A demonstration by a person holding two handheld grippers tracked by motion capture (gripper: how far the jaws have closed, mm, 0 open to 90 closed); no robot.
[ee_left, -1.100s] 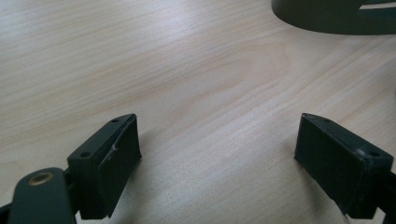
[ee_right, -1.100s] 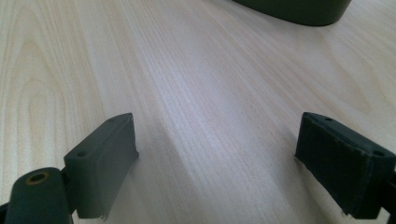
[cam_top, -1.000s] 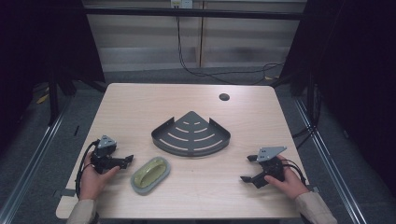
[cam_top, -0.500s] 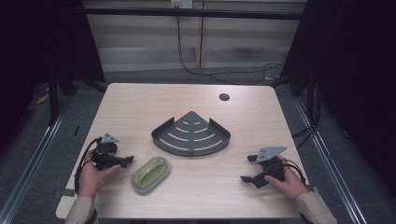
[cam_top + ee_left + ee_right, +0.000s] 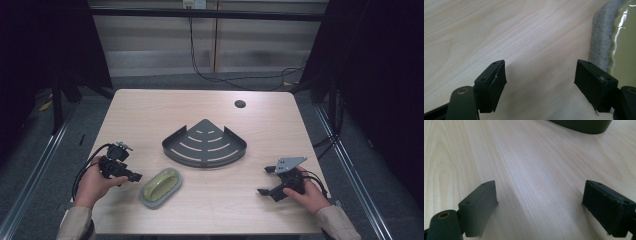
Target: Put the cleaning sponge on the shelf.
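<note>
From above, the whole desk shows: a dish near the front edge, left of middle, and a dark rack at the centre. The left gripper sits just beside the dish's left end, its jaws apart with nothing between them, and they have just been closing. Its own view adds the dish's grey rim and glossy green inside. The dish's long axis runs diagonally, front-left to back-right. The right gripper, near the front right corner, gapes over bare wood.
</note>
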